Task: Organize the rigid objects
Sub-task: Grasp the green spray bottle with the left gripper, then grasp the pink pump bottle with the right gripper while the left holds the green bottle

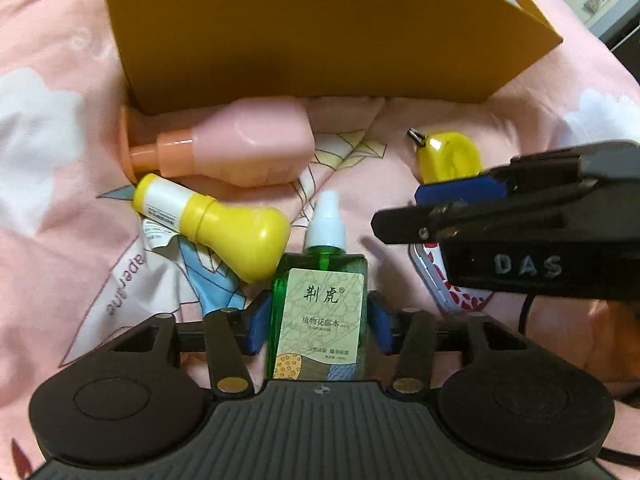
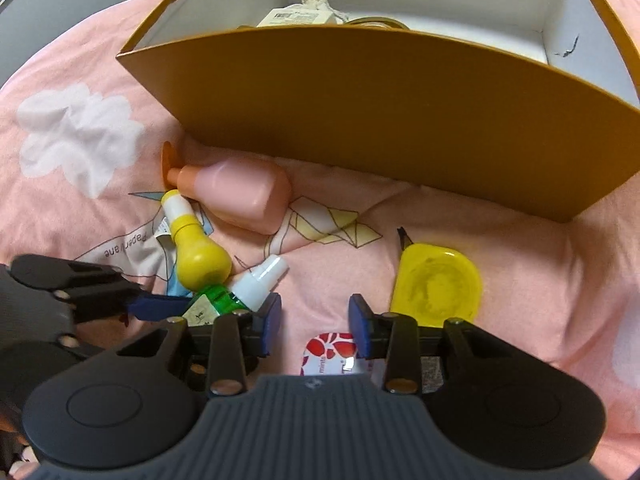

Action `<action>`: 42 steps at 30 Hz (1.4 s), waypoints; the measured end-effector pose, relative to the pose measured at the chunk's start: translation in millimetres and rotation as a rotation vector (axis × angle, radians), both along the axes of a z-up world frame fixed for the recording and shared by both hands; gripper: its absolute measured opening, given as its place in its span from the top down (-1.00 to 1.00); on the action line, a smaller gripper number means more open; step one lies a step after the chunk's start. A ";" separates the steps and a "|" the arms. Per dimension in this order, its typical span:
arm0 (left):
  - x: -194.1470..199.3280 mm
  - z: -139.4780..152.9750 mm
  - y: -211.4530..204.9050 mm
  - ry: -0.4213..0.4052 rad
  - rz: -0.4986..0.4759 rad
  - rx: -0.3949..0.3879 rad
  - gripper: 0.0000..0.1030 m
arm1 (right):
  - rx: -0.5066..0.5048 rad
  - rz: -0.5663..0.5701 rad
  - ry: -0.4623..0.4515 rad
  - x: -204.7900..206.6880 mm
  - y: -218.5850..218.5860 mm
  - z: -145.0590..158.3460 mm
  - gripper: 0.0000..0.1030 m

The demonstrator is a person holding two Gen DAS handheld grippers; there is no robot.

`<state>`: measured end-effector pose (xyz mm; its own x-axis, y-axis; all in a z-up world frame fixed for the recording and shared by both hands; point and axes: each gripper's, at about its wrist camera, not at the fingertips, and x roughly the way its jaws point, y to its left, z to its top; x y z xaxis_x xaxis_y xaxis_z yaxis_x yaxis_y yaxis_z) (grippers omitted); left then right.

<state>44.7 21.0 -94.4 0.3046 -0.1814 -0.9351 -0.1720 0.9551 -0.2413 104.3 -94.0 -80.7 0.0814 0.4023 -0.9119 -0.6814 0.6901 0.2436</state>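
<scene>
Looking along the left tool (image 1: pixel 318 322), a green bottle (image 1: pixel 320 316) with a white spray cap lies on a pink bedspread (image 1: pixel 60 40), set between the two blue pads; the pads sit at or just off its sides, and I cannot tell whether they press it, so it looks lined up for a lift. Beyond it lie a yellow bottle (image 1: pixel 224 228) and a pink bottle (image 1: pixel 248 148), the pink one against the wall of an orange box (image 1: pixel 320 40), probably the place everything is meant to go. A yellow tape measure (image 1: pixel 450 158) lies to the right, with the right tool (image 1: pixel 456 196) reaching in beside it. From the right wrist view, the right tool (image 2: pixel 314 326) hangs over a small red-and-white tin (image 2: pixel 332 352), pads still apart on either side with nothing clamped, seemingly poised to take it. The tape measure (image 2: pixel 438 290) lies just beside, the green bottle (image 2: pixel 228 296) to the left with the left tool (image 2: pixel 160 306) at it. Behind, the box (image 2: pixel 380 120) stands open, a few things already inside.
</scene>
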 end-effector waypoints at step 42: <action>-32.5 47.9 66.7 -0.206 0.305 0.121 0.01 | -0.125 0.503 -0.177 4.3 110.4 -14.4 0.04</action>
<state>12.2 87.7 -46.5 0.5115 0.0543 -0.8576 -0.4118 0.8914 -0.1892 108.5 16.4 -95.1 0.0638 0.3204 -0.9451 -0.9581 0.2846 0.0318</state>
